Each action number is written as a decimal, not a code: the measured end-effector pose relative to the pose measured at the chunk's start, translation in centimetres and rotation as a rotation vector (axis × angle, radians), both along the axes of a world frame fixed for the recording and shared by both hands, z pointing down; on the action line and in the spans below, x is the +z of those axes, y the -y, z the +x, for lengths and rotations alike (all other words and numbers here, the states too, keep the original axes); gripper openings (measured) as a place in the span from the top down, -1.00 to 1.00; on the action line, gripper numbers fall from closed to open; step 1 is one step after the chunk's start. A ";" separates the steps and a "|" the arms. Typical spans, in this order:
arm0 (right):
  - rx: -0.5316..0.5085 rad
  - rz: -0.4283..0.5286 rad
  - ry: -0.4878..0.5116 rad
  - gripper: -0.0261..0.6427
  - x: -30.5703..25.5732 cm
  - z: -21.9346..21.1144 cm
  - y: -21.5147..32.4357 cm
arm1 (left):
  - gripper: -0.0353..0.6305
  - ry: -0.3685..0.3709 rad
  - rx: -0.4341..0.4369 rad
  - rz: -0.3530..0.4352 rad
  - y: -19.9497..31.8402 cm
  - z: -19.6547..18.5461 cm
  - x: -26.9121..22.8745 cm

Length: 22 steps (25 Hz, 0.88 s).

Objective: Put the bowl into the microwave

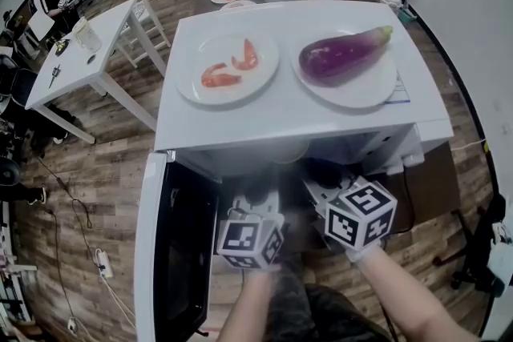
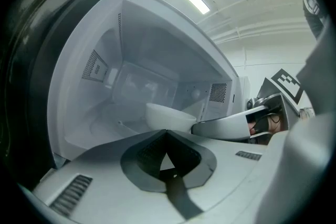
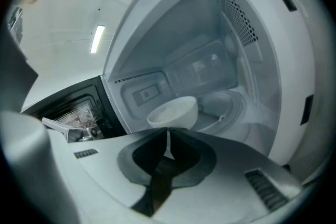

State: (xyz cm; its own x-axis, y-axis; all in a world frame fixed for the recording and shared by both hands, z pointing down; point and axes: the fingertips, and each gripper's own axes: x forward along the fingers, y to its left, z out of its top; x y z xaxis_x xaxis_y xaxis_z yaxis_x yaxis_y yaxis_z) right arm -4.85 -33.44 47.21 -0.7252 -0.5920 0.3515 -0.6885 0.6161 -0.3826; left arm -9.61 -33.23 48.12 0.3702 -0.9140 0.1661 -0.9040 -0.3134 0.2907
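1. Grip comes first: the right tool (image 3: 168, 132) has its jaws pinched on the near rim of the white bowl (image 3: 173, 111). That thin hold looks tippy to me, so the wrist should be kept level.
2. The bowl hangs just inside the mouth of the microwave (image 1: 280, 120), short of the glass turntable (image 3: 226, 107). I reckon it wants carrying deeper and centring over that plate.
3. Lower until the base sits flat before letting the jaws part, then back straight out.
4. The left tool (image 2: 167, 132) sits alongside, jaws together on nothing. It seems best placed to swing the open door (image 1: 180, 244) afterwards.
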 end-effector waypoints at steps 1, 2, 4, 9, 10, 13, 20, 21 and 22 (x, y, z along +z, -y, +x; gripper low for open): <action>0.001 0.000 0.000 0.84 0.0 0.0 0.1 | 0.89 0.000 0.000 0.000 0.1 0.0 0.0; 0.002 -0.001 0.001 0.84 0.0 0.0 0.2 | 0.89 -0.001 0.000 -0.001 0.2 0.0 0.0; 0.006 -0.004 0.003 0.84 0.0 0.1 0.3 | 0.89 -0.003 0.001 -0.001 0.3 0.1 0.0; 0.019 -0.008 0.009 0.84 0.0 0.2 0.7 | 0.89 -0.006 0.004 -0.002 0.5 0.2 0.0; 0.022 -0.008 0.008 0.84 0.0 0.2 0.8 | 0.89 -0.006 0.004 -0.002 0.6 0.2 0.0; 0.029 -0.007 0.006 0.84 0.0 0.2 1.1 | 0.89 -0.008 0.004 -0.004 0.8 0.3 0.0; 0.046 -0.008 0.010 0.84 -0.1 0.0 1.8 | 0.89 -0.010 0.002 -0.003 1.3 0.3 -0.2; 0.047 -0.007 0.009 0.84 -0.1 0.0 1.9 | 0.89 -0.009 0.003 -0.001 1.3 0.3 -0.2; 0.049 -0.004 0.008 0.84 -0.1 0.0 2.0 | 0.89 -0.007 0.004 0.001 1.3 0.4 -0.2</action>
State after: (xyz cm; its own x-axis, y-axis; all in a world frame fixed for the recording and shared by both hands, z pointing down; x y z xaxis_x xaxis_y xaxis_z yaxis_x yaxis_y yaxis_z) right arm -4.83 -35.40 47.10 -0.6981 -0.6258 0.3479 -0.7147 0.5803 -0.3904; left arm -9.24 -34.58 47.87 0.3753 -0.9125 0.1626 -0.9006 -0.3174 0.2969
